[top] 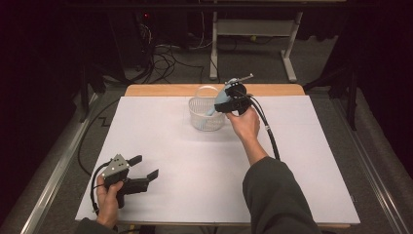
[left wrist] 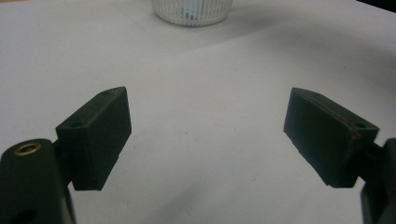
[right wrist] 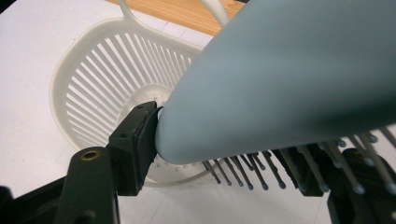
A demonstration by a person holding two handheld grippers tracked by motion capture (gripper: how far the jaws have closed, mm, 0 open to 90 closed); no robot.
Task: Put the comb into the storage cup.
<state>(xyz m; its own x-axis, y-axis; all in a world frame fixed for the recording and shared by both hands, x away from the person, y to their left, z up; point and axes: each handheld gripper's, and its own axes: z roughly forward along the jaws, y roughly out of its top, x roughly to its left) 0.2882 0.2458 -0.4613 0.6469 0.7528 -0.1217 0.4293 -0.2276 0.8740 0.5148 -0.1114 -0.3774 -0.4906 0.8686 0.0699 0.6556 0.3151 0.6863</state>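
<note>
High view, right hand-held gripper: the right hand-held gripper point(top: 225, 103) is held up over the far middle of the counter point(top: 160, 146), just above the rim of the white slatted basket point(top: 204, 117); a pale blue hairbrush point(top: 220, 100) sits in its grip, tilted down toward the basket.
High view, basket: it stands near the far edge of the white sheet, just short of the bare wooden strip point(top: 160, 90) along the back.
High view, left hand-held gripper: the left hand-held gripper point(top: 146, 167) rests low at the near left corner, well apart from the basket, jaws spread with nothing between them.
High view, open room: the white sheet between the two hands is bare, as is its whole right half; the floor and cables lie beyond the left and far edges.
Left gripper view, jaws: the left hand-held gripper point(left wrist: 208, 135) shows both black pads wide apart over plain white counter point(left wrist: 205, 79), something the high view gives only small.
Left gripper view, basket: the basket's point(left wrist: 194, 11) base shows at the top edge, with a blue patch behind its slats.
Right gripper view, grip: the right hand-held gripper point(right wrist: 233, 144) pinches the hairbrush point(right wrist: 289, 79) across its head; the left pad presses the blue back, and the bristles point(right wrist: 243, 175) point downward.
Right gripper view, basket: the basket point(right wrist: 98, 79) lies right below the brush, its ribbed wall and looped handle clear, with wood beyond.
</note>
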